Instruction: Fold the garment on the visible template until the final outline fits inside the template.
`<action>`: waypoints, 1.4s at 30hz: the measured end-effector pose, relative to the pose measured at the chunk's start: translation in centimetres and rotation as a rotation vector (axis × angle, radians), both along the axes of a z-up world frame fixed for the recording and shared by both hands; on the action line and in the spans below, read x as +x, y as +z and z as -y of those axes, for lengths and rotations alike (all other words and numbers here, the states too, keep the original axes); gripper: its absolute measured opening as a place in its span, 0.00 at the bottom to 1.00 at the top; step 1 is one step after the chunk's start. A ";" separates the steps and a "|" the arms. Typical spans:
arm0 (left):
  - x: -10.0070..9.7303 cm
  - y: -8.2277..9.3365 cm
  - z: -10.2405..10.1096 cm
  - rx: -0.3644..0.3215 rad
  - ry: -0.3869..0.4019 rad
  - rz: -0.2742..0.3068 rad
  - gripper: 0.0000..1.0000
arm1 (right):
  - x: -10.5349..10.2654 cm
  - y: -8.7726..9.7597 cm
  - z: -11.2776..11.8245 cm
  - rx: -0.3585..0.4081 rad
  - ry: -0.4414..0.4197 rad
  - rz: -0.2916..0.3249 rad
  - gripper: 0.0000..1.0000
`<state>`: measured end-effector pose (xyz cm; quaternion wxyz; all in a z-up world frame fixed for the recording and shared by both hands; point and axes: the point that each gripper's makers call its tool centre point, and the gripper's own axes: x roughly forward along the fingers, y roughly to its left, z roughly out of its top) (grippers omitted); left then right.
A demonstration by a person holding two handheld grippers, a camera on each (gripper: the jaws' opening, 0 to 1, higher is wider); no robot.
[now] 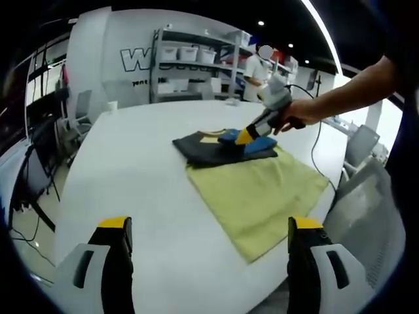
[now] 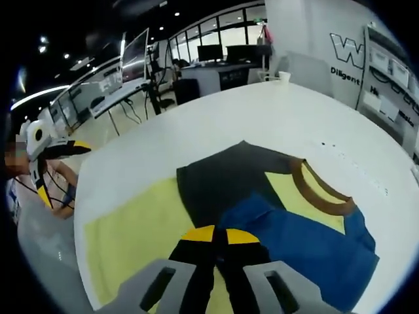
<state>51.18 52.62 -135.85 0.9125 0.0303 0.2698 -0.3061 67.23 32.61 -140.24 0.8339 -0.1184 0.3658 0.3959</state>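
Left gripper view: left gripper (image 1: 208,245) jaws released, wide apart, hovering over bare white counter (image 1: 131,170) near its front edge. Open surface left of the template (image 1: 262,196), a flat yellow-green cloth rectangle reaching the right edge. Garment (image 1: 219,147), dark grey, blue and yellow, lies folded on the template's far end, right gripper (image 1: 245,136) upon it.

Right gripper view: right gripper (image 2: 219,235) jaws clenched, tips together on the garment (image 2: 262,190); whether cloth is pinched, cannot tell. Brown ribbed collar visible.

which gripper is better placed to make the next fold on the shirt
Right, probably. The right hand-held gripper is closed at the shirt on the yellow template; the left hand-held gripper hangs open, away from it.
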 end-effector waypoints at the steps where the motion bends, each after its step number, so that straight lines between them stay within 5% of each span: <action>1: 0.0 0.0 -0.1 -0.001 0.002 -0.001 0.97 | 0.0 0.0 -0.1 0.000 0.001 0.000 0.00; 15: -0.2 -0.6 -0.1 -0.004 0.003 -0.009 0.97 | -0.3 -0.2 -0.9 0.006 0.028 0.009 0.11; 35: 0.1 -0.5 0.5 -0.002 -0.016 -0.010 0.97 | -1.4 -0.8 2.2 0.008 -0.021 -0.019 0.19; 42: 0.3 -0.5 0.7 0.003 -0.027 -0.009 0.96 | -1.9 -1.6 0.0 -0.042 0.084 0.036 0.27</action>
